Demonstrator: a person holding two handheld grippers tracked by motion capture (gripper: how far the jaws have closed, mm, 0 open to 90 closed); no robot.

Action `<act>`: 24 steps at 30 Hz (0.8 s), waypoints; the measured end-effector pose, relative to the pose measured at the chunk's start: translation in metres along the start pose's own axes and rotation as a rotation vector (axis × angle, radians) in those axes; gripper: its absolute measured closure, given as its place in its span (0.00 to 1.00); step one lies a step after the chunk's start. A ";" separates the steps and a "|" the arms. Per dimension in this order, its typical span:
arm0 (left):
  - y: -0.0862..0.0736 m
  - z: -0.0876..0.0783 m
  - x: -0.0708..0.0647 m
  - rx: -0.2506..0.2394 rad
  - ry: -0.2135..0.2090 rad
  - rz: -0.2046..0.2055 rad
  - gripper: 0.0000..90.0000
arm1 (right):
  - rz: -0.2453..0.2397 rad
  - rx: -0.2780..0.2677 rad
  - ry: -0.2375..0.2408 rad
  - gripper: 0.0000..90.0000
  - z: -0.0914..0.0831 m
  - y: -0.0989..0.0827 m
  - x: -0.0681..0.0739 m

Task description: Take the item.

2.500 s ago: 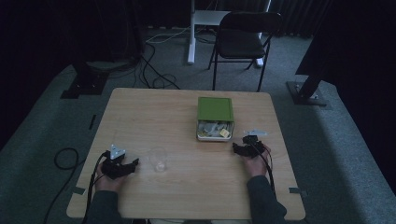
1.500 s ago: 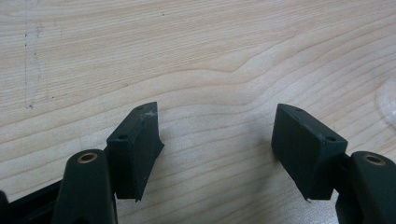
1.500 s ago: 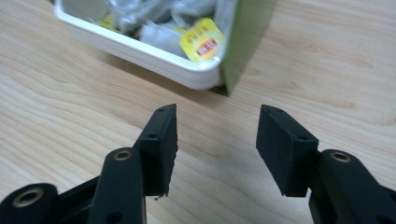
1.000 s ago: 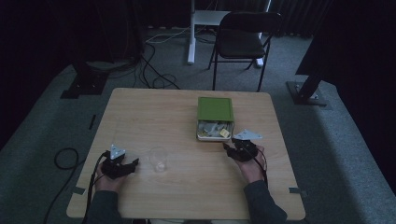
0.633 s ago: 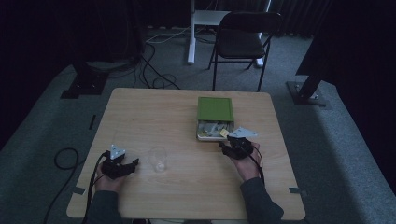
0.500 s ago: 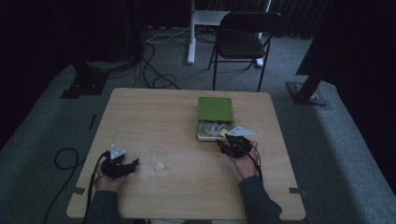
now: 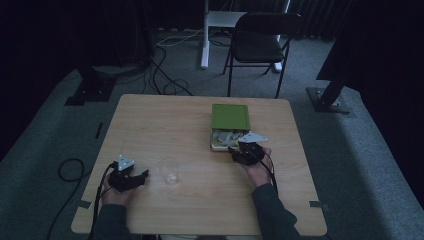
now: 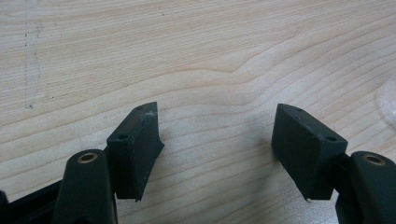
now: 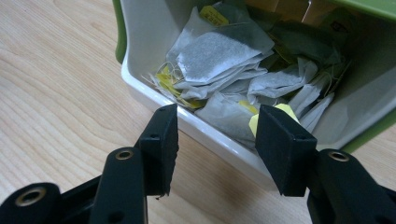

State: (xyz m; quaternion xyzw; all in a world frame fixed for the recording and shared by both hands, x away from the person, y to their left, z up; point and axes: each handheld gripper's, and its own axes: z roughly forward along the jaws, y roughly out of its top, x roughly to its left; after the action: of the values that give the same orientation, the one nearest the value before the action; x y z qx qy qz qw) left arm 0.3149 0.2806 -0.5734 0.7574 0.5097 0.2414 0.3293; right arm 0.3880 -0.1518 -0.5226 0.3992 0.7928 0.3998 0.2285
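High view: right gripper (image 7: 239, 153) sits at the near edge of the open green box (image 7: 229, 116), whose lid is folded back flat toward the far side of the counter (image 7: 150, 120). That position reads as an approach to the box's contents. Left gripper (image 7: 141, 176) rests low at the near left, well apart from the box, with a clear glass (image 7: 169, 171) just beside it; judged to be parked near the glass so it can steady or take it once a bag is out.

Left gripper view: jaws stand wide apart over bare wood, nothing between them. The glass edge (image 8: 388, 100) shows at the right margin.

Right gripper view: jaws part-open, having just been opening, with nothing pinched between them; they straddle the white inner rim of the box (image 9: 154, 100), tips aimed at the pile. Tea bags (image 9: 219, 53) lie heaped loosely inside: white filter-paper pouches, dark leaf showing through, thin strings, yellow tags (image 9: 212, 16). 1 yellow tag lies closest to the right jaw. Bags overlap, so a single pick is likely to drag a neighbour's string.
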 end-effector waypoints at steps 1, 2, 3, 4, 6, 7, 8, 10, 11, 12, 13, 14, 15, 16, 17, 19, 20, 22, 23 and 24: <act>0.000 0.000 0.000 0.000 0.000 0.000 0.37 | 0.005 0.001 0.002 0.53 0.001 0.000 -0.001; 0.000 0.000 0.000 0.000 0.000 0.000 0.37 | 0.006 0.002 0.007 0.52 0.003 0.000 -0.001; 0.000 0.000 0.000 0.000 0.000 0.000 0.37 | 0.007 0.002 0.011 0.51 0.004 0.001 -0.002; 0.000 0.000 0.000 0.000 0.000 0.000 0.37 | 0.007 0.003 0.014 0.51 0.004 0.001 -0.002; 0.000 0.000 0.000 0.000 0.000 0.000 0.37 | 0.003 0.004 0.021 0.50 0.005 0.001 -0.002; 0.000 0.000 0.000 0.000 0.000 0.000 0.37 | -0.001 0.003 0.027 0.49 0.006 0.000 -0.001; 0.000 0.000 0.000 0.000 0.000 0.000 0.37 | -0.006 0.004 0.030 0.49 0.007 0.000 -0.001; 0.000 0.000 0.000 0.000 0.000 0.000 0.37 | -0.011 0.009 0.036 0.49 0.008 0.000 0.000; 0.000 0.000 0.000 0.000 0.000 0.000 0.37 | -0.013 0.011 0.038 0.49 0.008 0.000 0.000; 0.000 0.000 0.000 0.000 0.000 0.000 0.37 | -0.015 0.012 0.039 0.49 0.009 0.000 0.000; 0.000 0.000 0.000 0.000 0.000 0.000 0.37 | -0.015 0.016 0.043 0.49 0.010 -0.001 0.000; 0.000 0.000 0.000 0.000 0.000 0.000 0.37 | -0.016 0.017 0.045 0.49 0.010 -0.001 0.000; 0.000 0.000 0.000 0.000 0.000 0.000 0.37 | -0.019 0.018 0.045 0.49 0.010 -0.001 0.000; 0.000 0.000 0.000 0.000 0.000 0.000 0.37 | -0.021 0.016 0.047 0.49 0.010 -0.001 0.000; 0.000 0.000 0.000 0.000 0.000 0.000 0.37 | -0.022 0.016 0.049 0.49 0.010 -0.001 -0.001; 0.000 0.000 0.000 0.000 0.000 0.000 0.37 | -0.015 0.016 0.055 0.50 0.009 -0.001 -0.002; 0.000 0.000 0.000 0.000 0.000 0.000 0.37 | -0.016 0.016 0.056 0.50 0.009 -0.001 -0.002; 0.000 0.000 0.000 0.000 0.000 0.000 0.37 | -0.018 0.017 0.057 0.50 0.008 -0.001 -0.001; 0.000 0.000 0.000 0.000 0.000 0.000 0.37 | -0.020 0.017 0.058 0.50 0.008 -0.001 -0.001; 0.000 0.000 0.000 0.000 0.000 0.000 0.37 | -0.024 0.017 0.061 0.51 0.008 -0.001 0.000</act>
State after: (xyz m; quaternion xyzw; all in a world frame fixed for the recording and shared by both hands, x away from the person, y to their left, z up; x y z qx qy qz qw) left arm 0.3149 0.2806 -0.5734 0.7573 0.5097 0.2413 0.3293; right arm 0.3931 -0.1490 -0.5282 0.3790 0.8077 0.4022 0.2055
